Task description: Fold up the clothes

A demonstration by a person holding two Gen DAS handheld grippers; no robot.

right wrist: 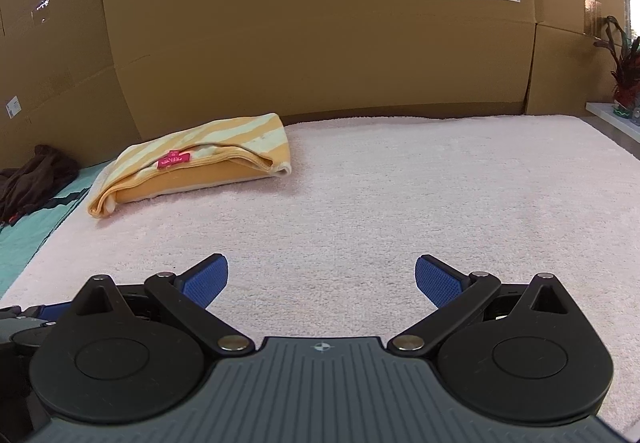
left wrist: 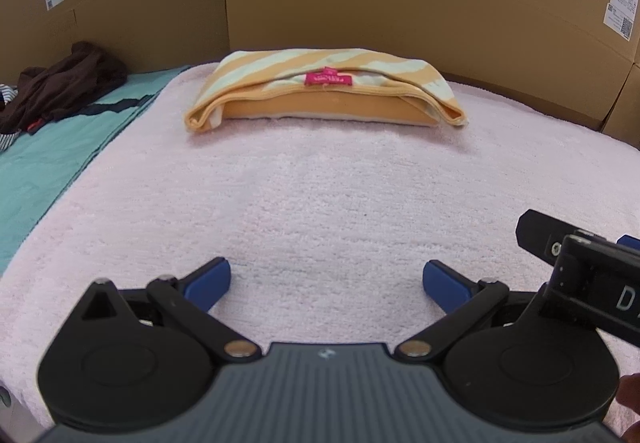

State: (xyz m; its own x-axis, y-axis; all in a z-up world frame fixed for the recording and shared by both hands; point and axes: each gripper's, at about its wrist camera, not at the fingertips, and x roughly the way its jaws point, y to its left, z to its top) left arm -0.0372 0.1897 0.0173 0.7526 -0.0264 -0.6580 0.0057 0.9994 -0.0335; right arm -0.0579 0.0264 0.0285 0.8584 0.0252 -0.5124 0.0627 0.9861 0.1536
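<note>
Both jaws gape wide over bare pink towel (left wrist: 320,183), folded striped garment (left wrist: 324,91) ahead, dark clothes (left wrist: 60,83) left.

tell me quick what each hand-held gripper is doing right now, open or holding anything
Left hand-held gripper: open, holding nothing, above the pink towel.
Right hand-held gripper: open, holding nothing, apart from the folded striped garment.

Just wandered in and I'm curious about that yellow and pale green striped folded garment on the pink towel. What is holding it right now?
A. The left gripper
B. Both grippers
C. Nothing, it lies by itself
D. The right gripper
C: the yellow and pale green striped folded garment lies alone at the far side of the pink towel, while the left gripper and right gripper are open and empty near the front.
</note>
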